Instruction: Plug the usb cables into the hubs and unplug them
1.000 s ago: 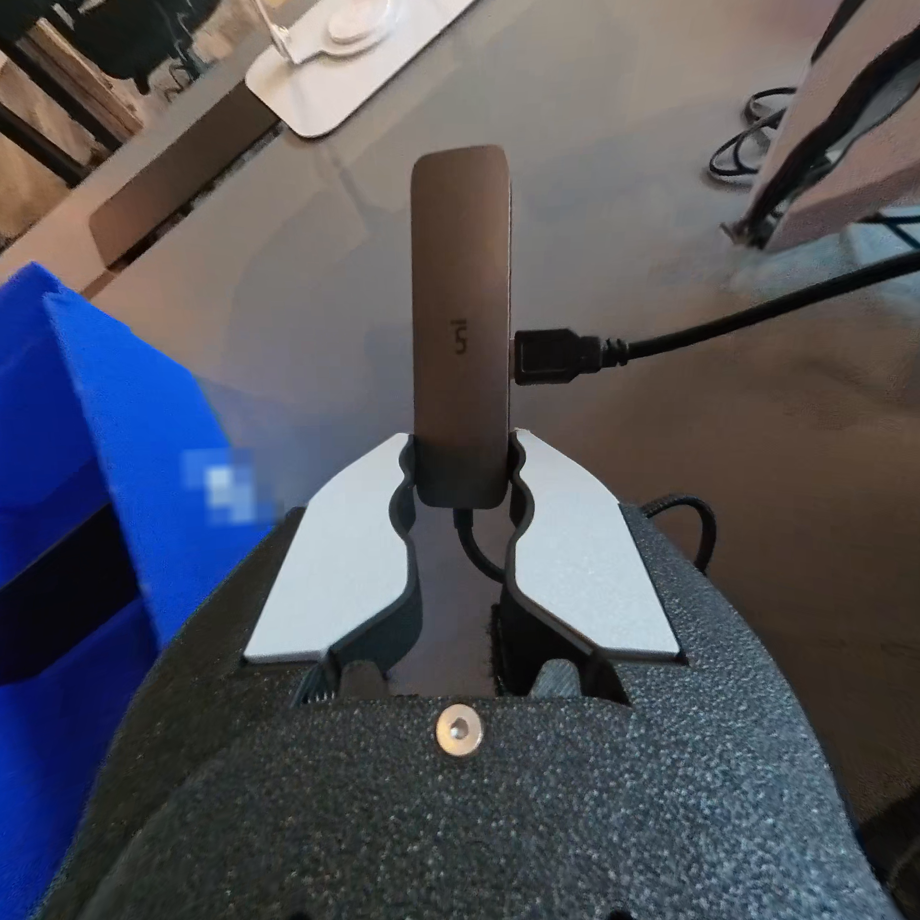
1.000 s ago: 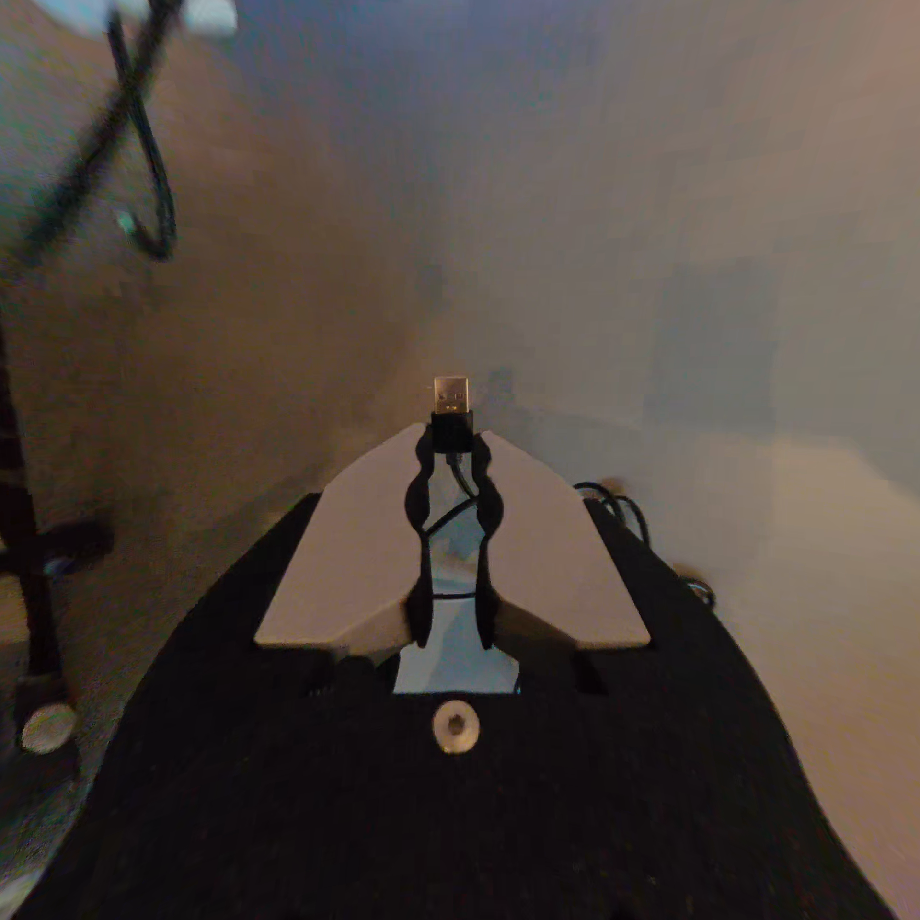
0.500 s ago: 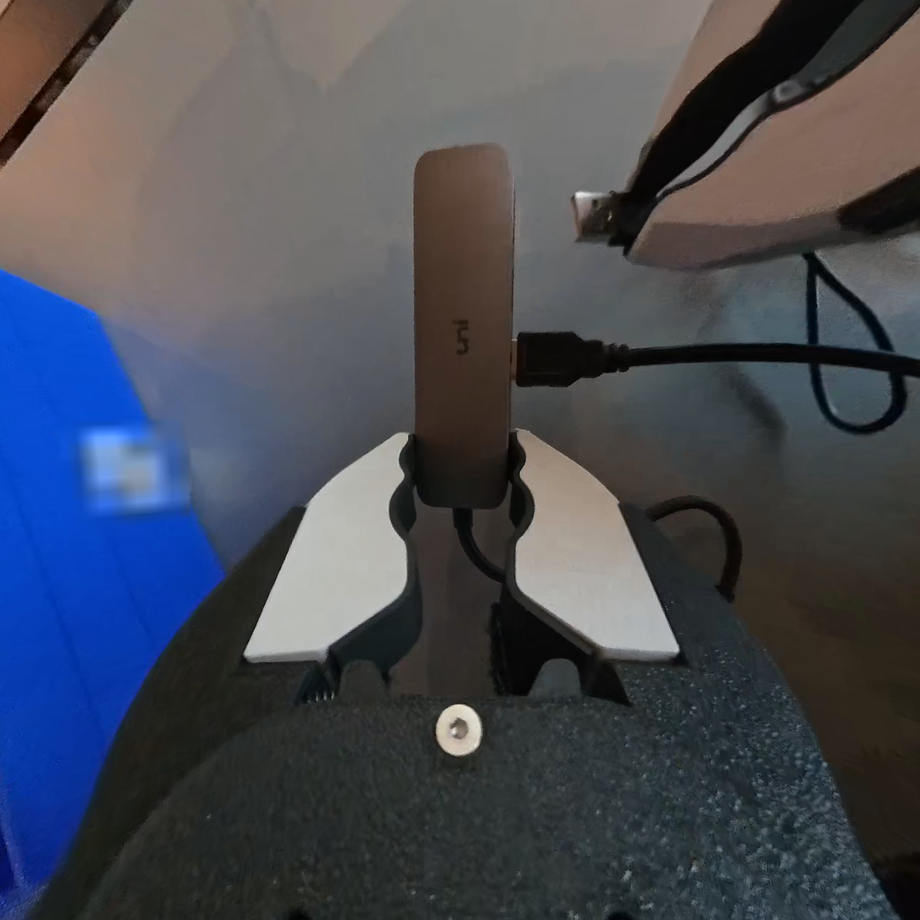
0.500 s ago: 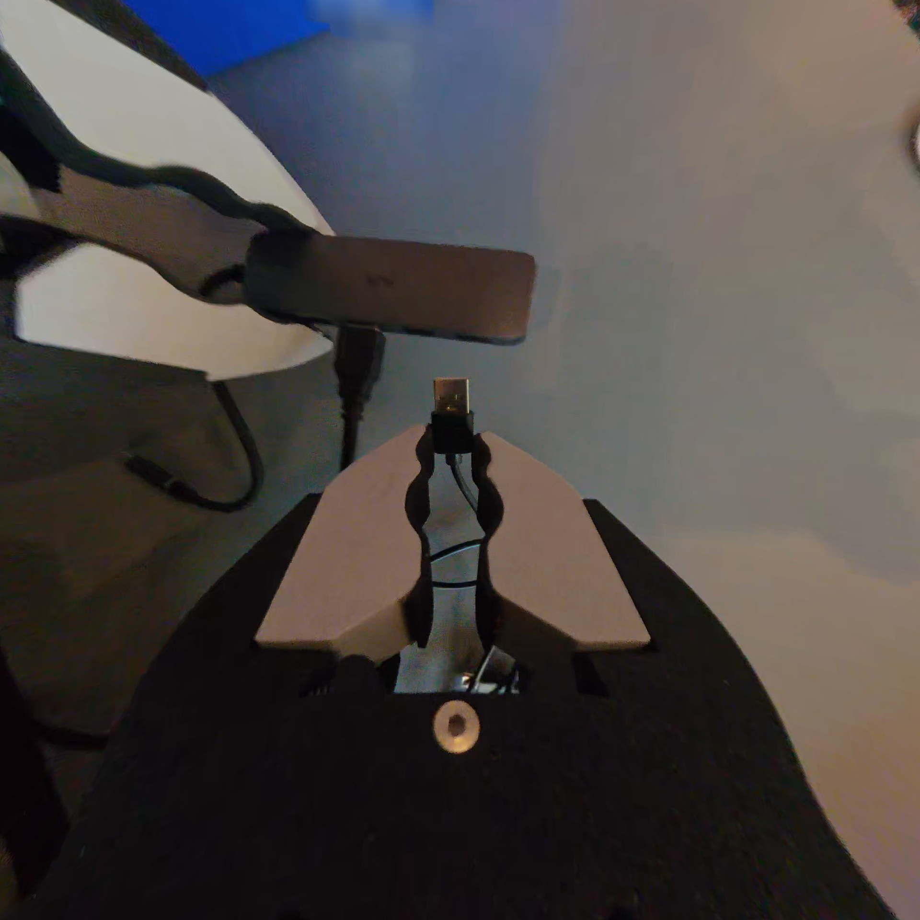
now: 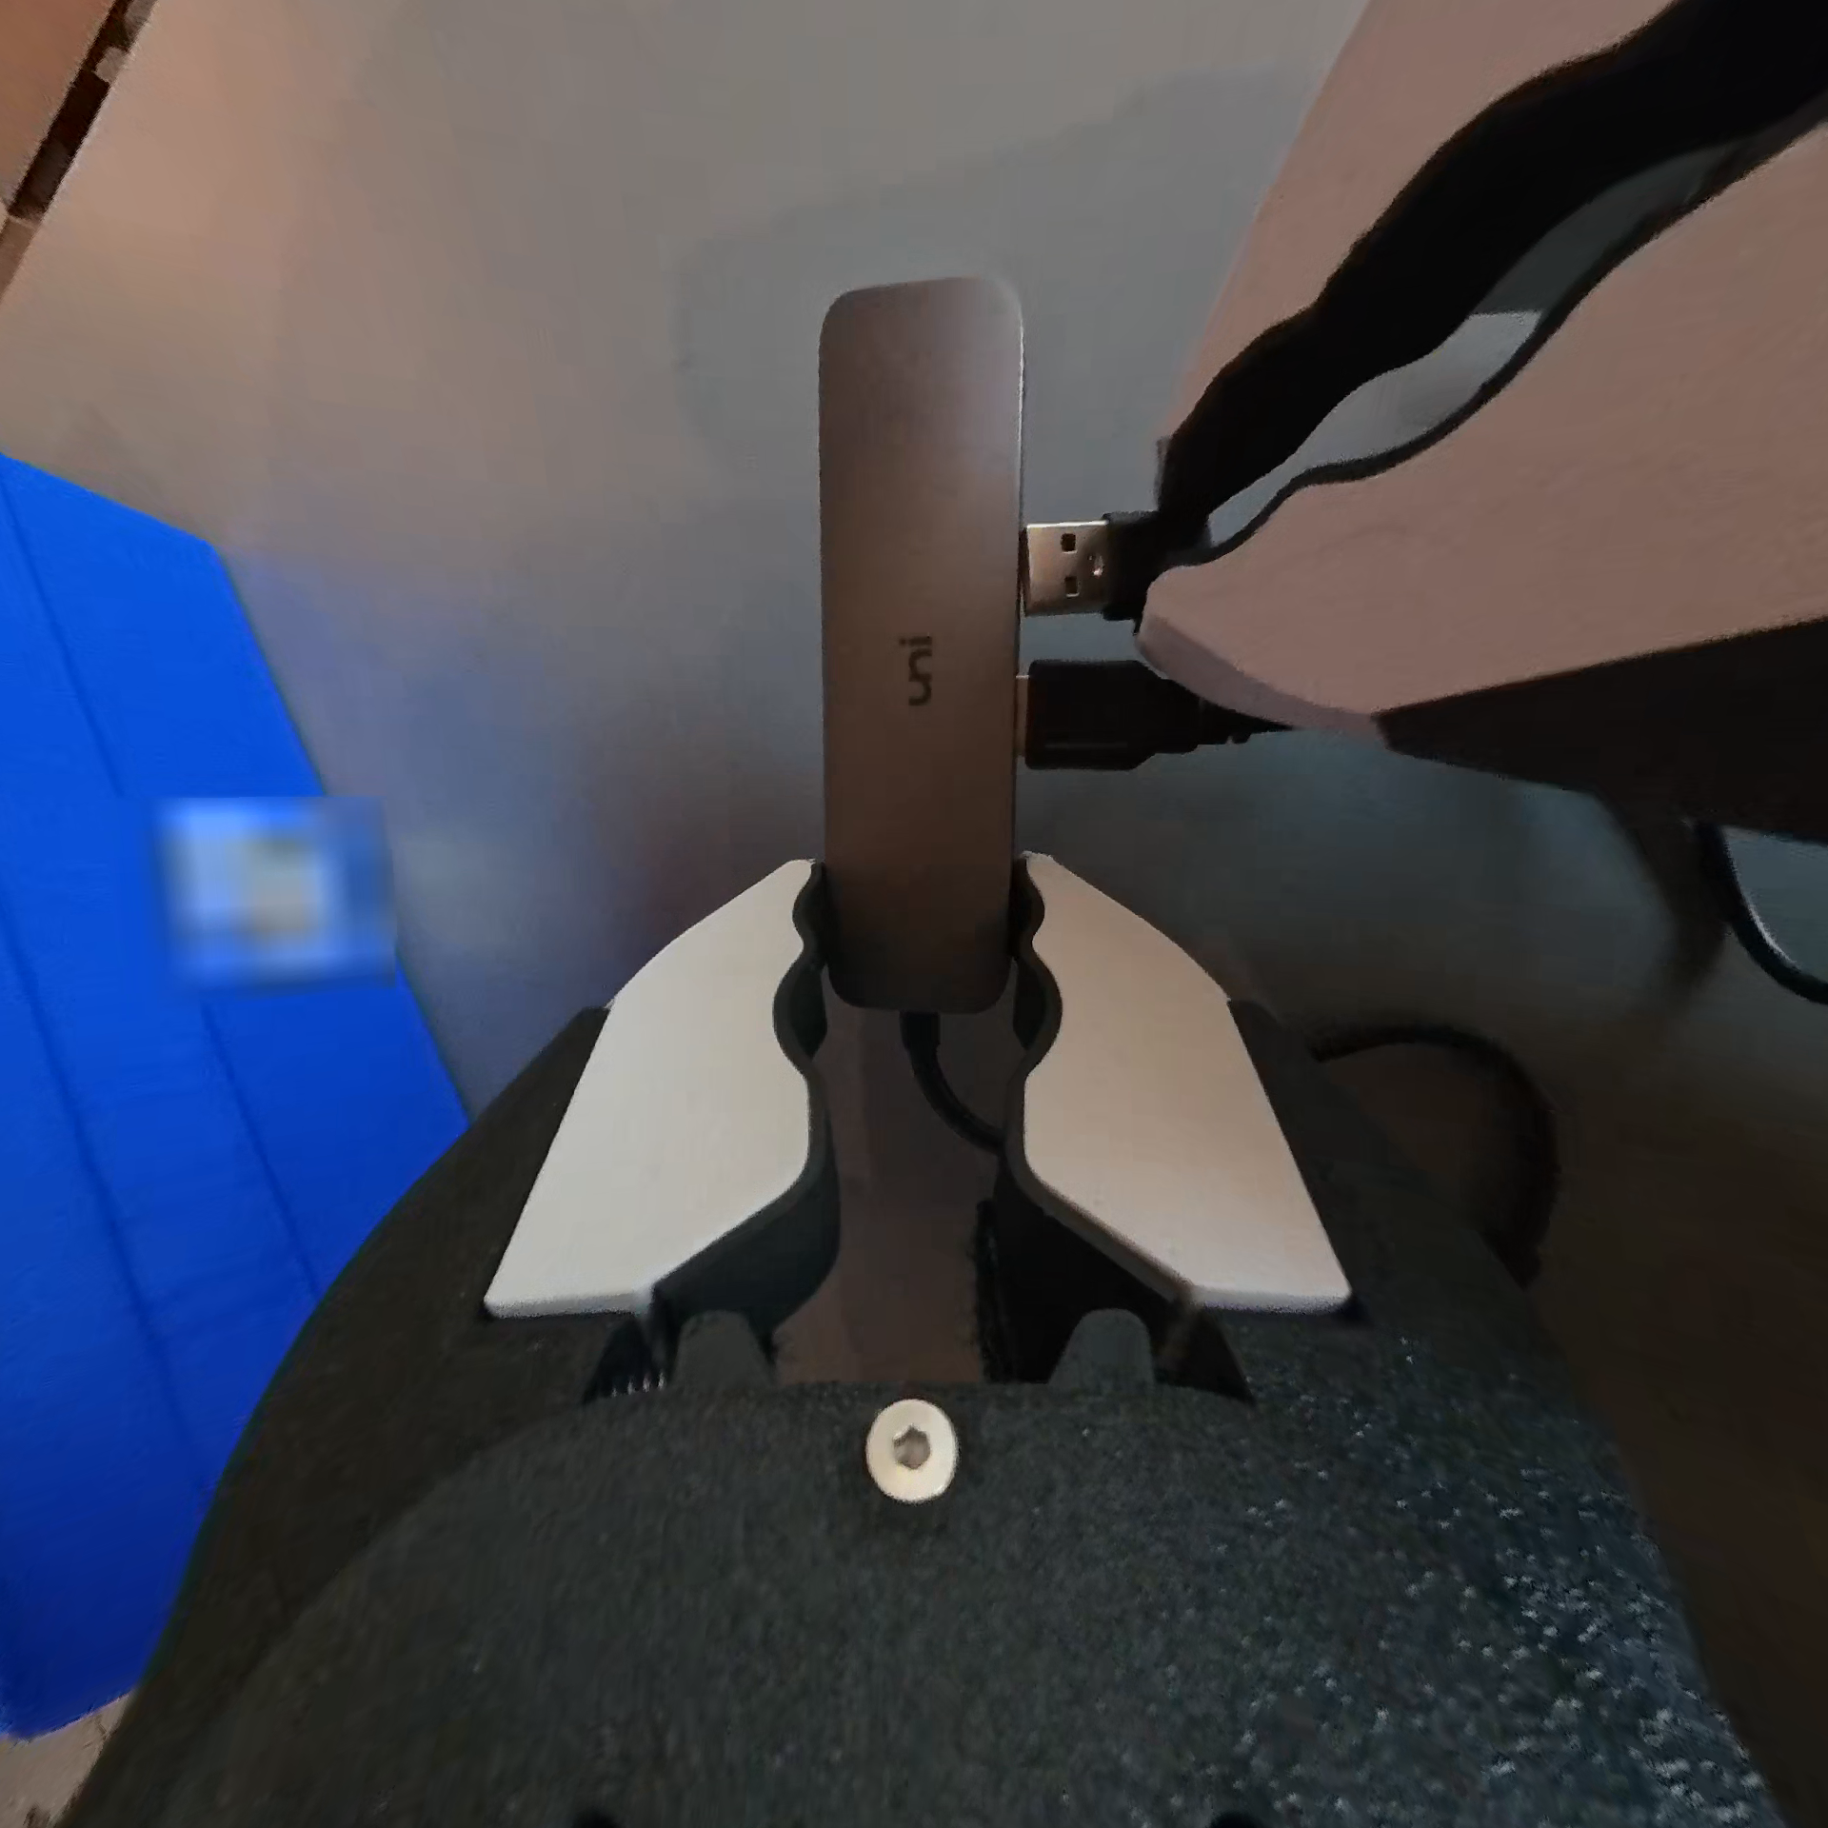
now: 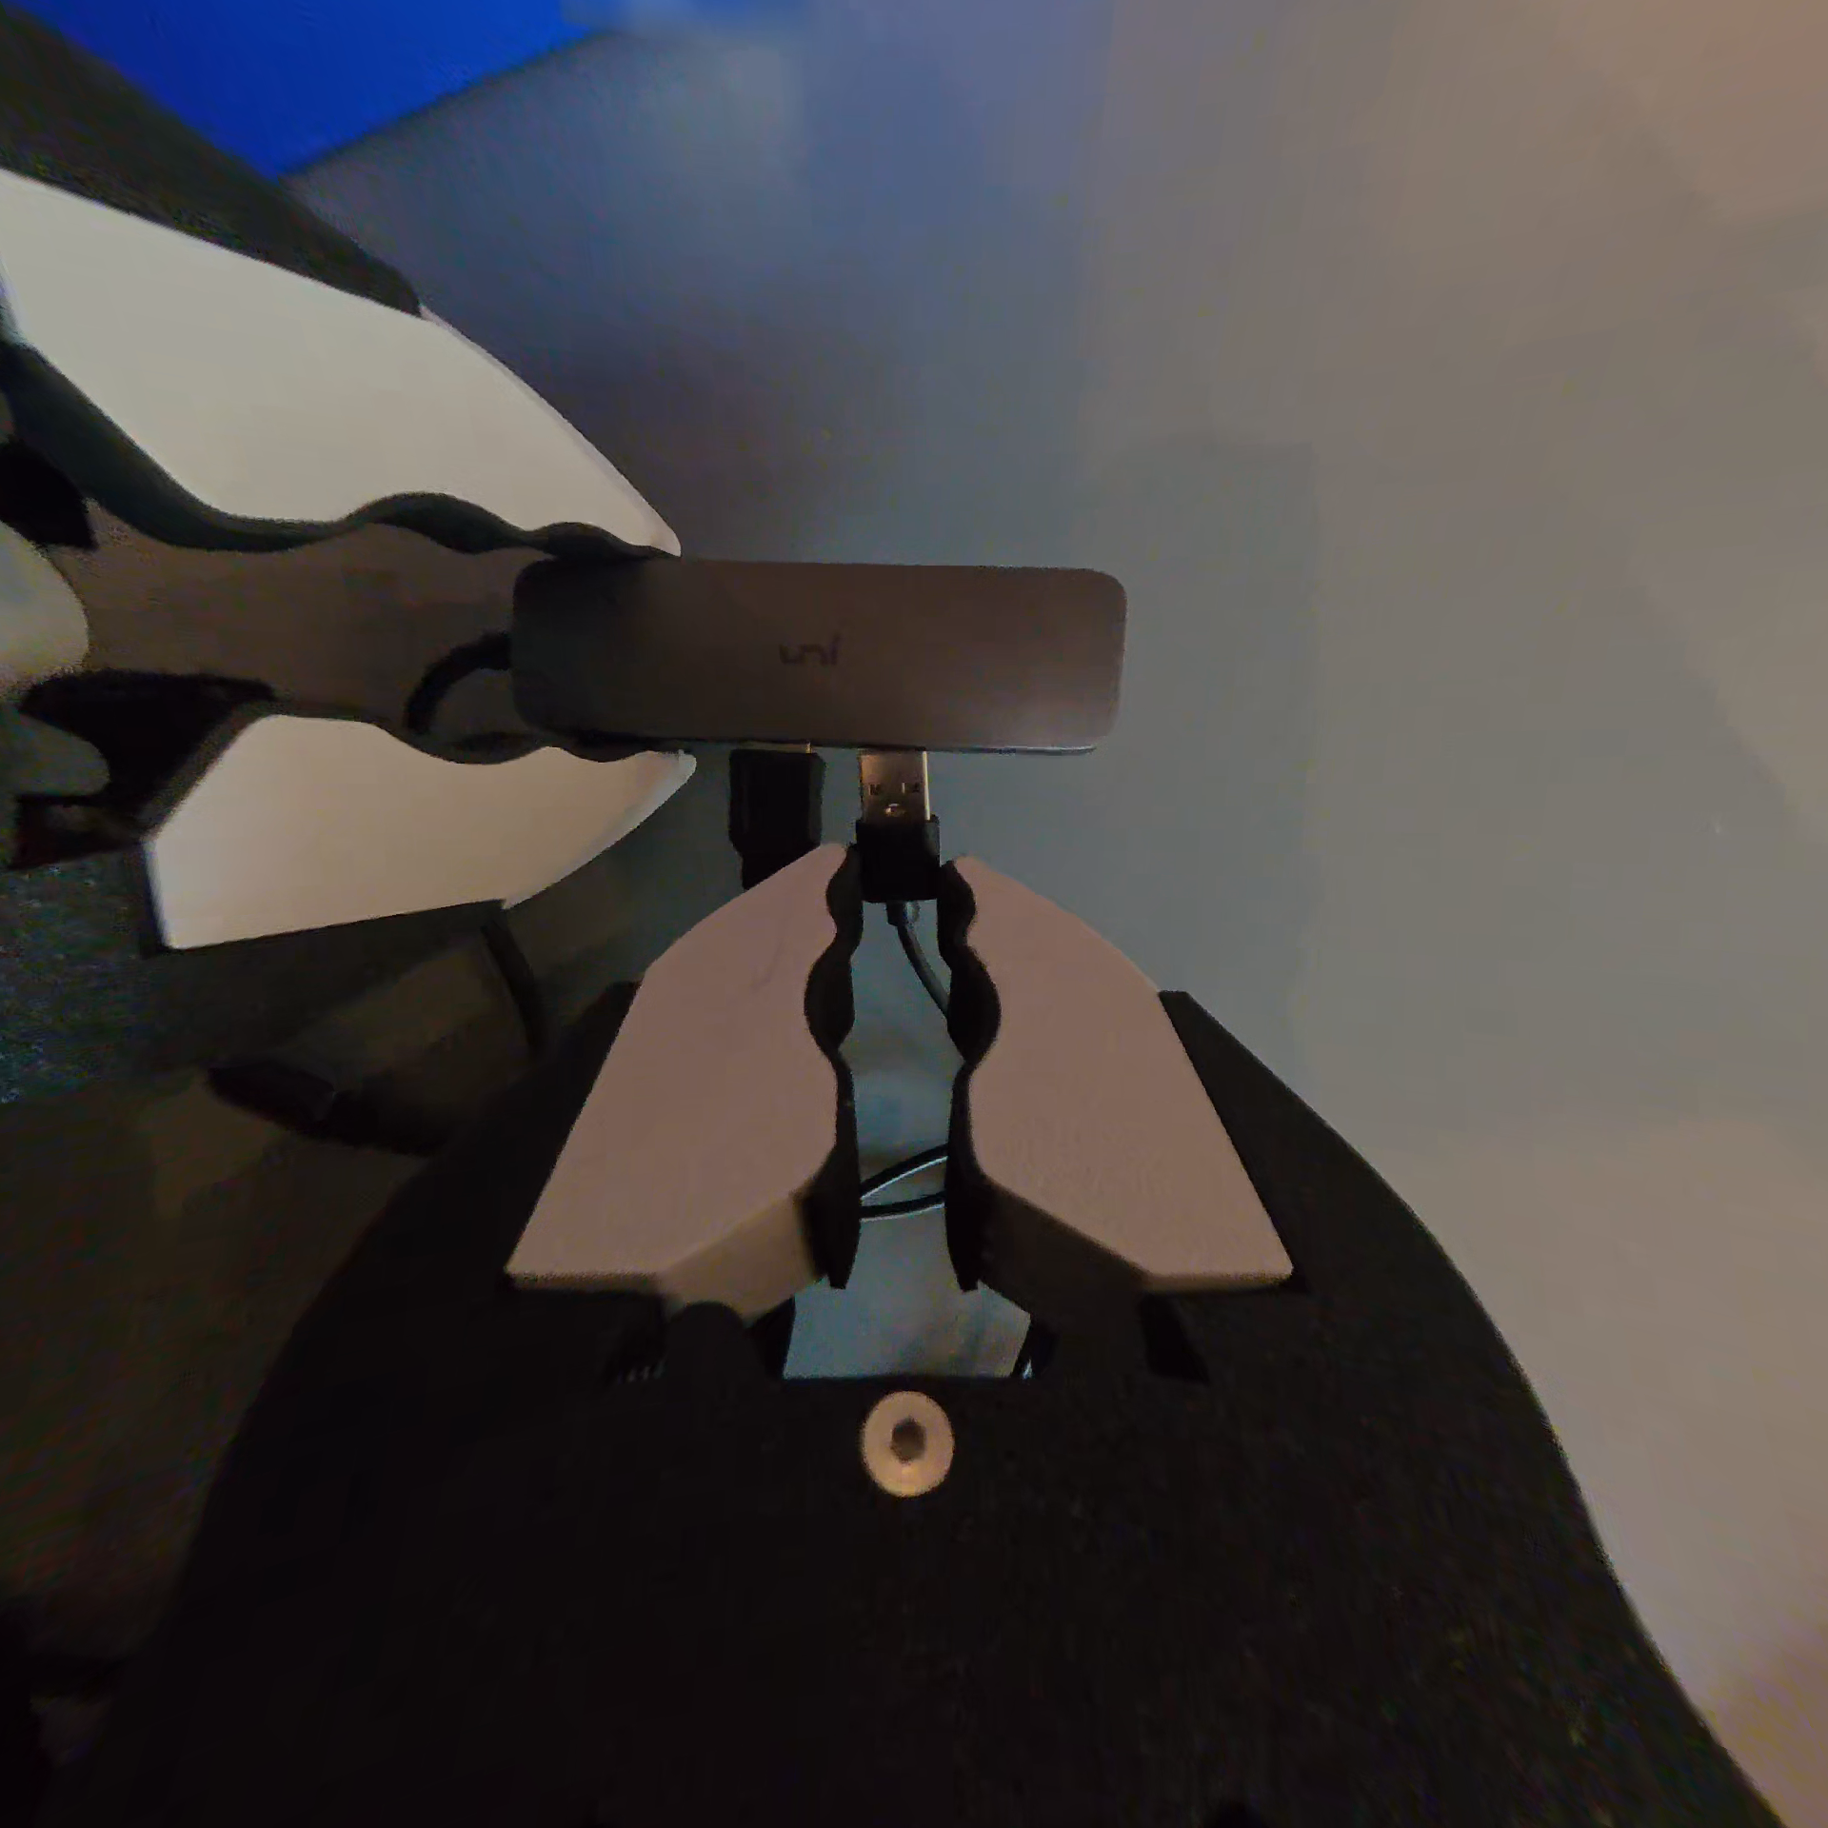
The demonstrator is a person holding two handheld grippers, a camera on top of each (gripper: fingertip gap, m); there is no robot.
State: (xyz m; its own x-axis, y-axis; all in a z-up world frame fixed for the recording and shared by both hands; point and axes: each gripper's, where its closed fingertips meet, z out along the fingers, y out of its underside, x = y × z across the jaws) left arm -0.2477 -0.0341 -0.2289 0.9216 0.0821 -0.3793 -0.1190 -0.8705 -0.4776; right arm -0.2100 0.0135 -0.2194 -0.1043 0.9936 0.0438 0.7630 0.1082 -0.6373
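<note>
My left gripper is shut on the near end of a grey USB hub that sticks out ahead of it. A black USB plug sits in the hub's right side. My right gripper is shut on a second black USB plug. Its metal tip touches the hub's side just beside the first plug; how deep it sits I cannot tell. The hub lies crosswise in the right wrist view, held by the left gripper. The right gripper enters the left wrist view from the upper right.
A blue bin stands close on the left of the left gripper. The grey table top spreads behind the hub. Black cable loops lie on the table at the right. The gap from one gripper's tips to the other's is roughly 6 cm.
The right gripper has brought its plug up to the hub's side; half a second ago the plug was a short way off. The left gripper keeps its hold on the hub.
</note>
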